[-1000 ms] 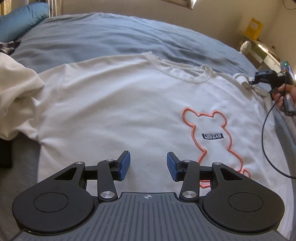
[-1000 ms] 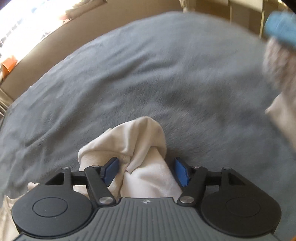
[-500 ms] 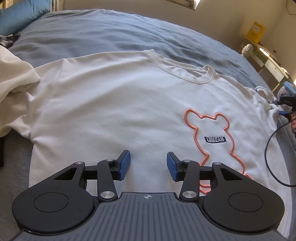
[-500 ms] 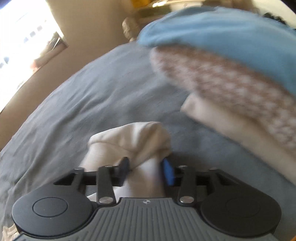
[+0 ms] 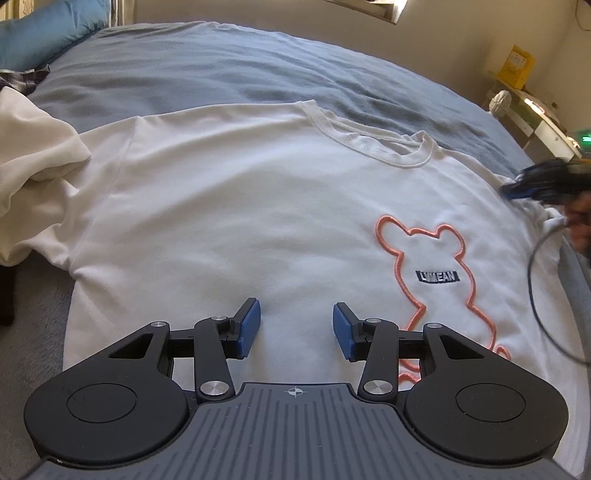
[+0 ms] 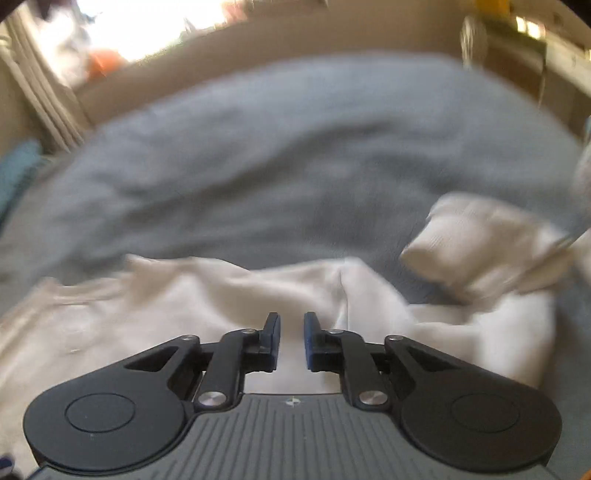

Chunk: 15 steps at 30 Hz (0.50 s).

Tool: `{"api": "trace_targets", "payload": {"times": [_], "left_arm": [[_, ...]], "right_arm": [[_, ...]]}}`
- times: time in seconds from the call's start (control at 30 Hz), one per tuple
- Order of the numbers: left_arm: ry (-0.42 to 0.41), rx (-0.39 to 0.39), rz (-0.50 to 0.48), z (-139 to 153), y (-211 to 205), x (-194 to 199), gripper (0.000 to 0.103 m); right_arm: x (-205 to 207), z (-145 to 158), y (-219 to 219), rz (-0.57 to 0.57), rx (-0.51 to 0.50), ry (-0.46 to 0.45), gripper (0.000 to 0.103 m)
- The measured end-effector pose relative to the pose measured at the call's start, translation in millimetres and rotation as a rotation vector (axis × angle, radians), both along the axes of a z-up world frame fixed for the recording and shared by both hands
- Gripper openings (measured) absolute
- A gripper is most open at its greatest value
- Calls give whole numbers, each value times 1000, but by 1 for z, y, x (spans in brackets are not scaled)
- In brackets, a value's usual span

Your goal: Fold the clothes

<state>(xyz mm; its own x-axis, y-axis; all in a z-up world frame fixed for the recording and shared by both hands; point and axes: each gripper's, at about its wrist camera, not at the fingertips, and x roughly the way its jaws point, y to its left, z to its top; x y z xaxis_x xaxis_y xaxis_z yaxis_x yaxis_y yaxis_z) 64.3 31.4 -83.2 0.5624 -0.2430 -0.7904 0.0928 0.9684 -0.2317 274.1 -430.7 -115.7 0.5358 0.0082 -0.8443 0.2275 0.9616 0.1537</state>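
At the bottom of the left wrist view the left gripper (image 5: 296, 328) hangs over the white T-shirt (image 5: 258, 206) with its blue pads apart and nothing between them. The shirt lies face up and mostly smooth on the grey bedspread (image 5: 221, 70), an orange bear outline (image 5: 436, 280) at the right, its collar (image 5: 373, 140) farther up. In the blurred right wrist view the right gripper (image 6: 291, 338) is closing, a narrow gap left over white cloth, beside the crumpled sleeve (image 6: 480, 251).

You face a wide grey-blue bedspread (image 5: 221, 70); beige plaster wall (image 5: 443, 33) at twelve o'clock, white side table (image 5: 535, 122) at two, bright sunlit window (image 6: 155, 26) at eleven.
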Motion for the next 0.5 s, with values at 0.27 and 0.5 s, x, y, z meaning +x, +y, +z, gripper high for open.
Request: {"api": "trace_targets", "payload": {"times": [0.27, 0.5], "left_arm": [[11, -15, 20, 0, 11, -3, 43], [9, -12, 27, 0, 12, -3, 43]], "right_arm": [[10, 27, -17, -48, 99, -56, 0], [41, -9, -9, -124, 166, 21, 0]]}}
